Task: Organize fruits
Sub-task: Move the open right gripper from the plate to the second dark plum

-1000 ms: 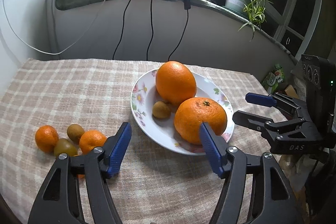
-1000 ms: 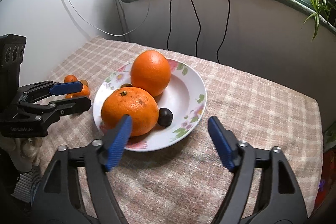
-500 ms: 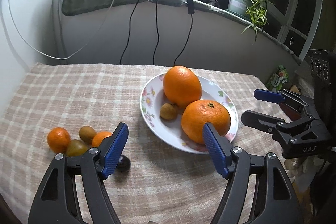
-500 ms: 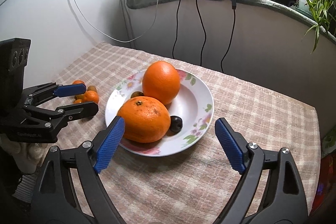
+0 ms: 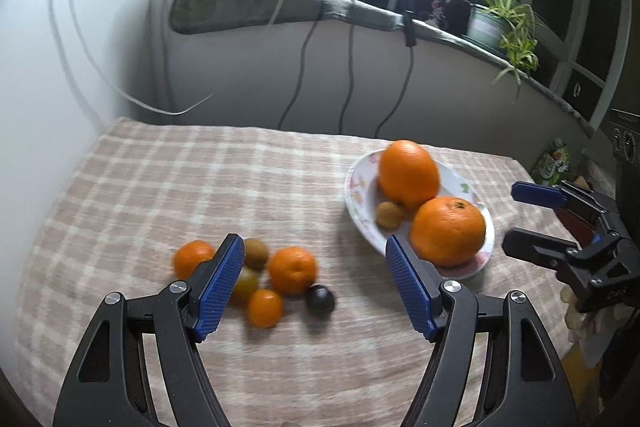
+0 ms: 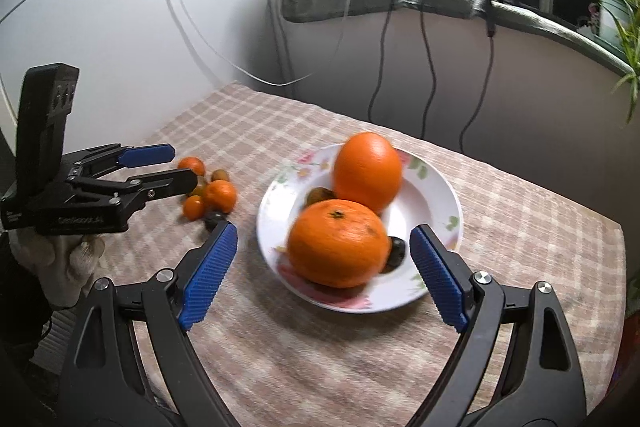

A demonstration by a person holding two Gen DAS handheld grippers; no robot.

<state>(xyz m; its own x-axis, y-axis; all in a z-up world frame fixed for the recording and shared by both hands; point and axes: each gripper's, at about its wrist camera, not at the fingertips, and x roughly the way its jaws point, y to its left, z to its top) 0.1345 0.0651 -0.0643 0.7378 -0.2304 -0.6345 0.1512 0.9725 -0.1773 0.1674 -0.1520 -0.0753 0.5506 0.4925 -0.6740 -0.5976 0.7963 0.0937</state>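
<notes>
the beige-and-white checked tablecloth covers the whole table top and carries everything else. on its right part, seen from the left wrist, sits the round white ceramic plate with a flower print, also clear in the right wrist view.

the left gripper with black arms and blue ribbed pads hangs over the cloth above the loose fruit, its jaws spread wide with nothing pressed between them; they have just been opening. the right gripper of the same black-and-blue build hovers before the plate's near rim, jaws likewise released and empty, and it too has just been opening (the plate's fruit shows in the gap, but the pads do not touch it).

on the plate lie two big fruits touching each other: the tall smooth orange at the back and the rounder, rougher orange with a dark stem scar at the front. a small brown kiwi-like fruit rests against both, and a small dark round fruit sits by the front orange on the other side.

off the plate, well apart from it, a cluster lies on the cloth: a medium mandarin, a smaller mandarin, a tiny orange kumquat-like fruit, a brown kiwi, a greenish fruit partly hidden by the left pad, and a dark purple round fruit.
</notes>
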